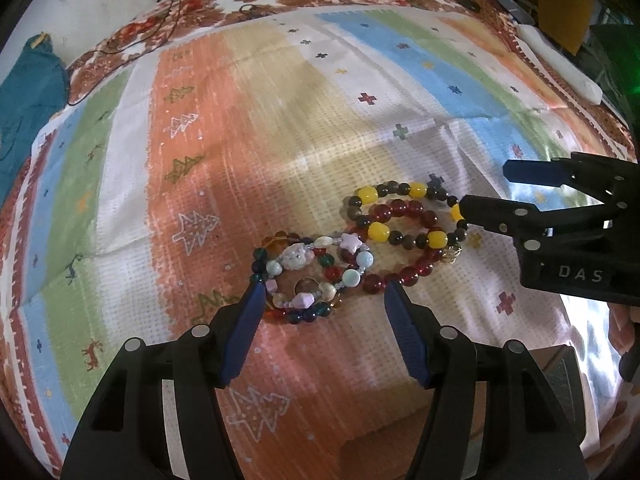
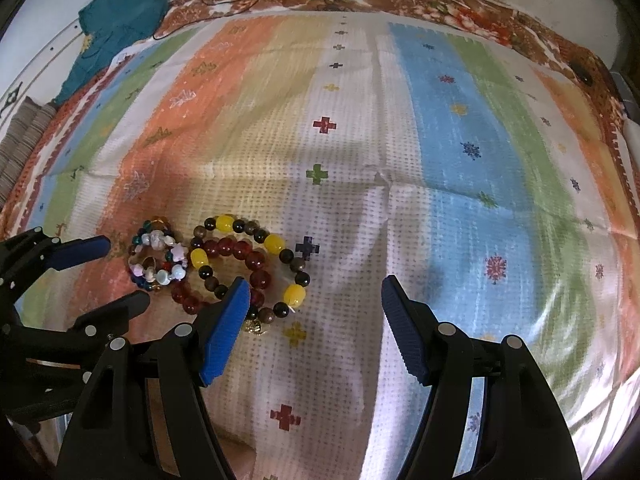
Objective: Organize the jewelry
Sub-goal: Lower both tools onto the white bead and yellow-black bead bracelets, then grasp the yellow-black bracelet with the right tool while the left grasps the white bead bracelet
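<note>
We hold the left gripper (image 1: 324,292) spread wide over the tangled bracelets (image 1: 360,248) on the striped cloth (image 1: 200,140) (seemingly to separate them), while our right gripper (image 2: 316,292), likewise apart, waits just right.

Striped patterned cloth (image 2: 432,128), floral brown border, teal fabric (image 2: 120,20) by pale wall

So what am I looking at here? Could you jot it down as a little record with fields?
surface: striped patterned cloth
jewelry: yellow-and-dark bead bracelet, red bead bracelet, pastel charm bracelet, all bunched together, overlapping
ring: small one lying inside the pastel loop
left gripper: open, beside the pile
right gripper: open, holding nothing
background: teal fabric
</note>
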`<state>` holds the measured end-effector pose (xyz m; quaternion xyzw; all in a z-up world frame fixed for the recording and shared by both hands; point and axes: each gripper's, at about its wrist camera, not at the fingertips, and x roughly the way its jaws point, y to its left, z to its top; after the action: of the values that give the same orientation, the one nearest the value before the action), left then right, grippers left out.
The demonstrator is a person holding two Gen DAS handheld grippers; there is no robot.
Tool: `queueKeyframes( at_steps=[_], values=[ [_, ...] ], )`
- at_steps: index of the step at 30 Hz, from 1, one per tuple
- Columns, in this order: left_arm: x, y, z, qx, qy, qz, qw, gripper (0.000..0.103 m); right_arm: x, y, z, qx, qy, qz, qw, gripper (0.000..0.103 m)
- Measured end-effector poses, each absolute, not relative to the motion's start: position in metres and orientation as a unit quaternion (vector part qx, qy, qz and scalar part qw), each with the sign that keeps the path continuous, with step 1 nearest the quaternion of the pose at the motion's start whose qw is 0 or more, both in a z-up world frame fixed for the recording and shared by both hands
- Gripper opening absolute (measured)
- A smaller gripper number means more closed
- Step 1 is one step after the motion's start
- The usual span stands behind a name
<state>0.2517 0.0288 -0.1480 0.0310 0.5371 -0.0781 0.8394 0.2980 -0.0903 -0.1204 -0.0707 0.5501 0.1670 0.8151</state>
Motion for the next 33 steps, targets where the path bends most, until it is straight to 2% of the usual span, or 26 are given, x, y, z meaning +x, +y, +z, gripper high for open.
queueKeyframes(
  at_steps=[7, 10, 14, 17, 19, 22, 24, 28, 31, 33],
  values=[
    [0.259, 0.026, -0.153, 0.032, 0.543, -0.092, 0.834, 0.06, 0.305, -0.088, -0.13, -0.067, 0.557, 0.172, 0.809, 0.068],
    [0.263, 0.026, -0.156, 0.032, 0.544, -0.094, 0.834, 0.057, 0.307, -0.088, -0.135, -0.066, 0.563, 0.171, 0.806, 0.068],
    [0.266, 0.025, -0.158, 0.028, 0.547, -0.099, 0.831, 0.048, 0.312, -0.09, -0.14, -0.06, 0.569, 0.165, 0.803, 0.067],
    [0.266, 0.024, -0.163, 0.03, 0.552, -0.102, 0.827, 0.042, 0.316, -0.09, -0.145, -0.066, 0.574, 0.166, 0.799, 0.059],
    [0.267, 0.026, -0.165, 0.029, 0.554, -0.101, 0.826, 0.041, 0.317, -0.089, -0.147, -0.066, 0.575, 0.165, 0.798, 0.058],
    [0.268, 0.026, -0.167, 0.034, 0.553, -0.103, 0.826, 0.032, 0.316, -0.086, -0.147, -0.071, 0.576, 0.168, 0.797, 0.056],
    [0.27, 0.025, -0.168, 0.032, 0.555, -0.108, 0.825, 0.026, 0.314, -0.084, -0.147, -0.079, 0.576, 0.168, 0.796, 0.047],
    [0.273, 0.02, -0.171, 0.037, 0.56, -0.118, 0.819, 0.021, 0.315, -0.082, -0.149, -0.088, 0.575, 0.169, 0.796, 0.042],
    [0.274, 0.02, -0.171, 0.036, 0.559, -0.125, 0.819, 0.016, 0.314, -0.082, -0.151, -0.094, 0.572, 0.171, 0.797, 0.027],
    [0.273, 0.018, -0.172, 0.039, 0.558, -0.128, 0.819, 0.009, 0.313, -0.08, -0.151, -0.099, 0.571, 0.176, 0.796, 0.016]
  ],
)
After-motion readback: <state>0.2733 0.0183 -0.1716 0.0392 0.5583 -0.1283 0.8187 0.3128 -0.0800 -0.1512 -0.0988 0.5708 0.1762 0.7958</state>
